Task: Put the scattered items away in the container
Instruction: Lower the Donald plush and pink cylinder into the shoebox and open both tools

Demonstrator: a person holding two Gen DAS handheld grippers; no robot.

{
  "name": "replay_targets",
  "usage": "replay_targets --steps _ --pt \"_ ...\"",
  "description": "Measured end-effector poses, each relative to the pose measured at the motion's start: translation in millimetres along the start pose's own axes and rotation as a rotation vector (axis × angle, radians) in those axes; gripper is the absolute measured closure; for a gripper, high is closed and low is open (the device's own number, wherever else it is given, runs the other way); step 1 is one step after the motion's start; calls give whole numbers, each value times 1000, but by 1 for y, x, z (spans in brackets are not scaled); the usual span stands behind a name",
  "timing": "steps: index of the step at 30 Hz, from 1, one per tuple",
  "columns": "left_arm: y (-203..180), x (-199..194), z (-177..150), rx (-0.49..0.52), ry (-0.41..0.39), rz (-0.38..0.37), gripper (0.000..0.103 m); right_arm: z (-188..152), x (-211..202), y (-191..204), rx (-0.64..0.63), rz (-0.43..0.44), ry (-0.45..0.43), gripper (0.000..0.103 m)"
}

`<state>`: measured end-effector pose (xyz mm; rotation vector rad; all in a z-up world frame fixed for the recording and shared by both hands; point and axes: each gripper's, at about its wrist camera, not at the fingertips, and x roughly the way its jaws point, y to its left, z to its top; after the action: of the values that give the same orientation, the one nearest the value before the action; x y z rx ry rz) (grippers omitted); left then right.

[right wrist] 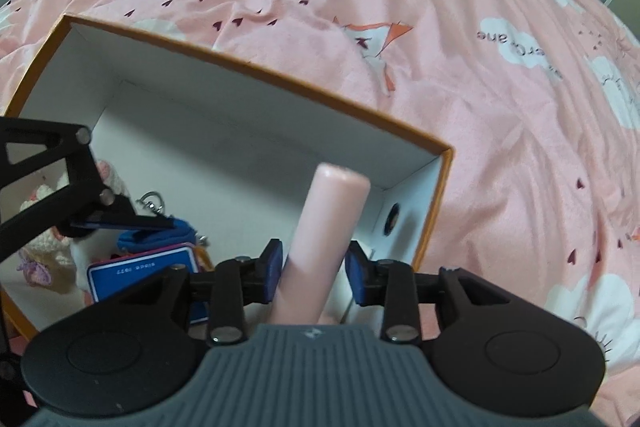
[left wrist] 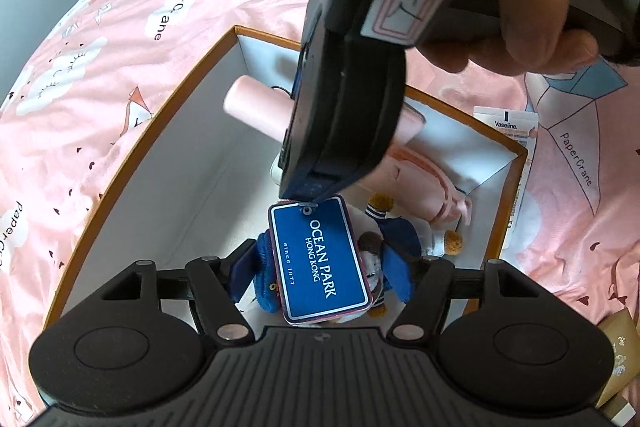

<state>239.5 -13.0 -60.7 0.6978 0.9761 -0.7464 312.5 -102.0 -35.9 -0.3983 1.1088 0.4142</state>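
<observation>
right gripper (right wrist: 313, 269) loose around pink tube (right wrist: 320, 239)

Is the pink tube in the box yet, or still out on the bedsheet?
In. The pink tube lies inside the orange-rimmed box, between the open pads of the right hand-held gripper.

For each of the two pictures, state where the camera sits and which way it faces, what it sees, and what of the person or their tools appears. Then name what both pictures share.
Left wrist: on the left gripper, facing steeply down into the orange-edged white cardboard box; the right gripper and a hand cross the top.
Right wrist: on the right gripper, facing down at the pink cylindrical tube; the left gripper's linkage shows at left.
Shared: box, tube, blue Ocean Park tag, pink printed bedsheet.
</observation>
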Motion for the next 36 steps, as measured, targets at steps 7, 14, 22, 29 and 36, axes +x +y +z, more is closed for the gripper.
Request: replay_targets --steps 7,14,22,29,36 --pt "5 -16 1 -1 -46 4 25 6 -8 -9 10 10 -19 60" --pt "15 -10 11 -75 -39 -9 58 3 -10 -13 16 23 -15 65" --pt "16 15 22 -106 -50 -41 58 -1 -15 -15 18 42 -19 65" --pt "-4 41 27 -56 -3 -68 58 -7 -19 -19 26 71 -21 66" --pt "-5 32 28 -67 -3 -41 48 -12 -24 -24 51 105 -39 64"
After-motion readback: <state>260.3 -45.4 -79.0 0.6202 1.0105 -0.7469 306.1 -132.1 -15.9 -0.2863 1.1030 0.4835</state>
